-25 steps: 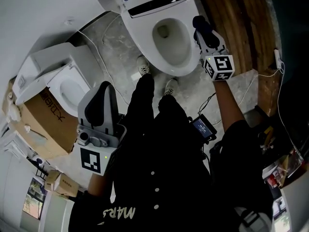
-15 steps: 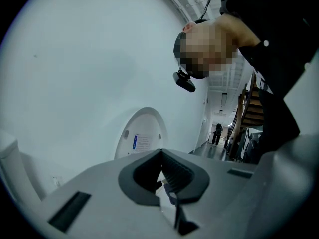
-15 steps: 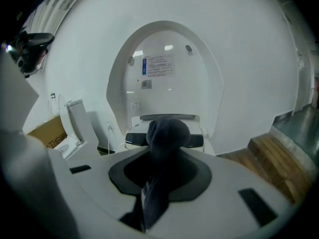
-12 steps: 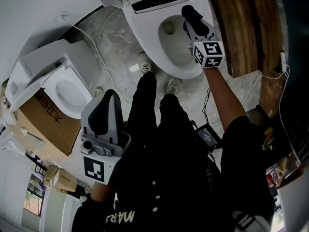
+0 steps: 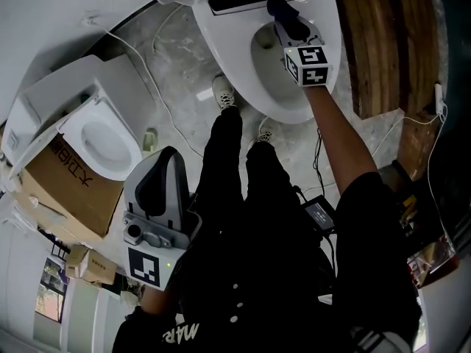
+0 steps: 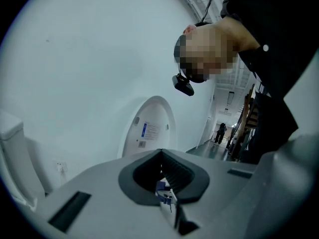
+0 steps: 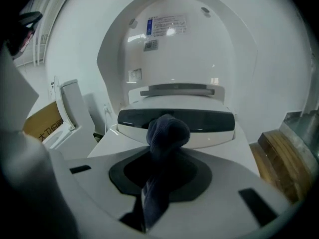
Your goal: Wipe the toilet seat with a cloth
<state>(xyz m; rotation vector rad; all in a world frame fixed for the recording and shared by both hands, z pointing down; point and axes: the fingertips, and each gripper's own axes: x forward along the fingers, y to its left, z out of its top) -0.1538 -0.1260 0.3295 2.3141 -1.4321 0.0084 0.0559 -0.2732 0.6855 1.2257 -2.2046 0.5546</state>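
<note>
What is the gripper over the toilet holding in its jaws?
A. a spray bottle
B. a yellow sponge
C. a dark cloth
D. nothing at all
C: the right gripper has its jaws closed on a dark blue cloth, whose bunched end sticks out in front of them toward the back of the toilet.

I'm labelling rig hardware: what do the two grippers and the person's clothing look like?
The left gripper and right gripper are light grey shells with dark insets. Each carries a white cube printed with black square markers. The clothing is black.
</note>
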